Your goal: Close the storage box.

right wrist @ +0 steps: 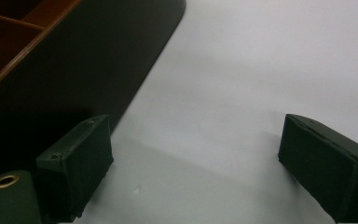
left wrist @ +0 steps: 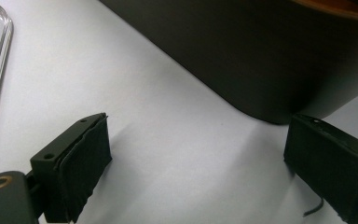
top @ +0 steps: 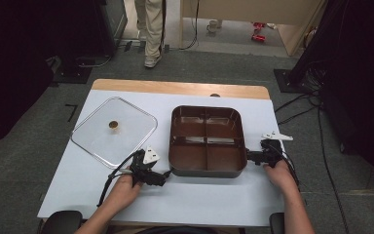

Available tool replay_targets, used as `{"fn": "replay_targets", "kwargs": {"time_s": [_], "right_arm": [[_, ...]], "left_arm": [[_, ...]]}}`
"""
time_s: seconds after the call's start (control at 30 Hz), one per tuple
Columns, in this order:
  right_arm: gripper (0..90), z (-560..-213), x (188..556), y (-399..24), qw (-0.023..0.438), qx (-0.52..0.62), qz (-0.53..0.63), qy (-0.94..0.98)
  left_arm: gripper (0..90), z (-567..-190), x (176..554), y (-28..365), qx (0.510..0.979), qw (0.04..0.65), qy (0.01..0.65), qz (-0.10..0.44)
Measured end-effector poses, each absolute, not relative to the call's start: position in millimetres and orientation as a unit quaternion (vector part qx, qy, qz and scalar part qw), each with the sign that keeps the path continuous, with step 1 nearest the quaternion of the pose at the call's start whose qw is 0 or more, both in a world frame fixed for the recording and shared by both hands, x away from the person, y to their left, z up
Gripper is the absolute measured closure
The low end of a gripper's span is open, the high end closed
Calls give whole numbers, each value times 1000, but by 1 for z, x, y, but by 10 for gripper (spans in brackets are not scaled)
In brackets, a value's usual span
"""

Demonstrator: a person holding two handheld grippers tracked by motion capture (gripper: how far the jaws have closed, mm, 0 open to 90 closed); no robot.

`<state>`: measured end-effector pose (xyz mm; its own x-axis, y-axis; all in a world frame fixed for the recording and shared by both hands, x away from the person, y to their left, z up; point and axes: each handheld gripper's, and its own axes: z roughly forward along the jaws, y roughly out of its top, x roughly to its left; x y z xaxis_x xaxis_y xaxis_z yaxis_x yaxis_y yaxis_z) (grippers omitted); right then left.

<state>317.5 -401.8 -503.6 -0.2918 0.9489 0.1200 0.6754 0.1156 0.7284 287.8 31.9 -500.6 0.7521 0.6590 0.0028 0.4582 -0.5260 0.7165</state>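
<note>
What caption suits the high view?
Two hand-held grippers, left and right, flank a brown divided tray; its clear lid lies aside.

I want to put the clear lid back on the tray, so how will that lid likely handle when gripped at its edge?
The clear lid looks like a thin, rigid sheet, so it should probably stay stiff but may be slippery between pads. It lies flat on the table, so its rim offers little to pinch. The small knob seems the safer hold.

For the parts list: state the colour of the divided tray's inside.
Reddish brown inside the divided tray, with a dark outer wall; the high view shows it best.
</note>
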Motion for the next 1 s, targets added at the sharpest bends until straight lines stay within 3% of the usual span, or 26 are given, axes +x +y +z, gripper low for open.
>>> {"fn": "replay_targets", "kwargs": {"time_s": [0.6,0.9,1.0], "right_arm": [[92,-504,318,-402,193,563,354,722],[91,-503,317,-402,193,563,354,722],[91,-503,317,-402,193,563,354,722]], "left_arm": [[66,-500,289,31,864,359,324,137],[84,-490,296,25,885,309,328,114],[134,-485,299,23,888,291,339,109]]}}
